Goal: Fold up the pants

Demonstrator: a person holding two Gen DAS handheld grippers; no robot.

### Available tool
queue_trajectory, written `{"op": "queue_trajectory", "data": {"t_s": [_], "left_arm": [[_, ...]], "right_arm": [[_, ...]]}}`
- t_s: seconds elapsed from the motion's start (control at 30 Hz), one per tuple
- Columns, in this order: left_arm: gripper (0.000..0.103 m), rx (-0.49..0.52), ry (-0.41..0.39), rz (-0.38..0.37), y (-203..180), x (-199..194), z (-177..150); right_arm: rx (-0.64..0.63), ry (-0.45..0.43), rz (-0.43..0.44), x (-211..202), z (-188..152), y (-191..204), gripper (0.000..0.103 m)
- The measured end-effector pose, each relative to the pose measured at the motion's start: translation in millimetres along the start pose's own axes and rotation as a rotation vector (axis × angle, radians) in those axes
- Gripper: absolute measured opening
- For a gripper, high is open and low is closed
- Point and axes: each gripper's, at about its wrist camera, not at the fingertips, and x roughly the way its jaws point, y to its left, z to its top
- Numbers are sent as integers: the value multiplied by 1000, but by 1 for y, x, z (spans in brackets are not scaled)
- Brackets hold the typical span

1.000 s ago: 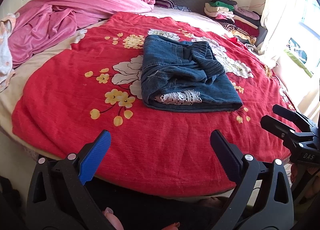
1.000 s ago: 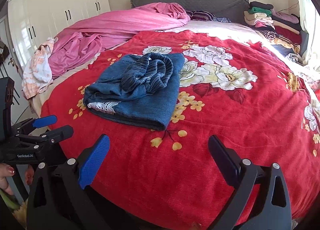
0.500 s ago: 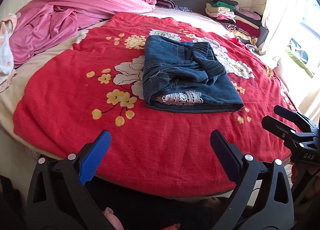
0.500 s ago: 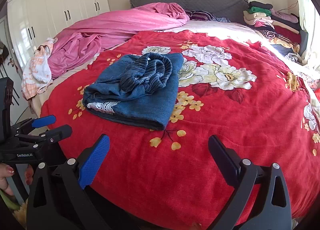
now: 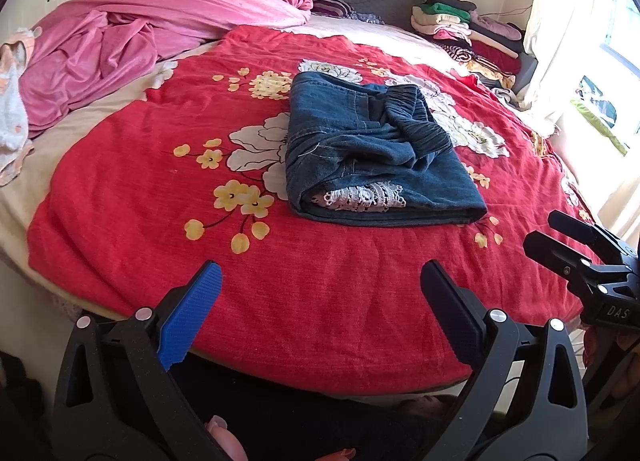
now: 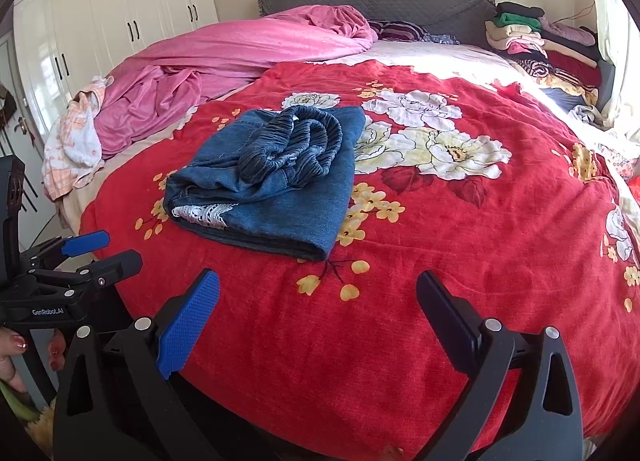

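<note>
We see the denim pants [image 5: 376,153] folded into a thick rectangle with a ruched waistband and white lace trim, at twelve o'clock on the red floral blanket [image 5: 120,221]. Our left gripper [image 5: 320,309] and right gripper [image 6: 318,311] gape wide, empty; labels read "GenRobot.AI" and "DAS".

Both the left gripper [image 5: 320,301] and right gripper [image 6: 318,305] are matte black plastic frames with triangular cut-outs and silver rivets, each carrying one ribbed blue pad and one dark pad, white "GenRobot.AI" and "DAS" lettering on their sides, and red-painted fingernails on the hand [image 6: 12,357].
</note>
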Motion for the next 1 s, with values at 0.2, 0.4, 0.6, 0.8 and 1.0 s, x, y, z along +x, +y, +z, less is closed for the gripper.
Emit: {"op": "queue_trajectory", "data": {"t_s": [0.2, 0.4, 0.6, 0.8, 1.0], "left_arm": [[93, 0, 6, 0, 4, 0, 1], [93, -1, 8, 4, 6, 0, 2], [93, -2, 9, 5, 8, 1, 2], [93, -6, 20, 16, 8, 3, 1], [93, -31, 35, 24, 16, 7, 1]], "right_arm": [[1, 2, 0, 0, 0, 0, 98], [6, 2, -6, 0, 0, -1, 98], [12, 5, -12, 1, 0, -2, 98], [15, 11, -16, 3, 0, -4, 98], [23, 20, -22, 7, -1, -7, 98]]}}
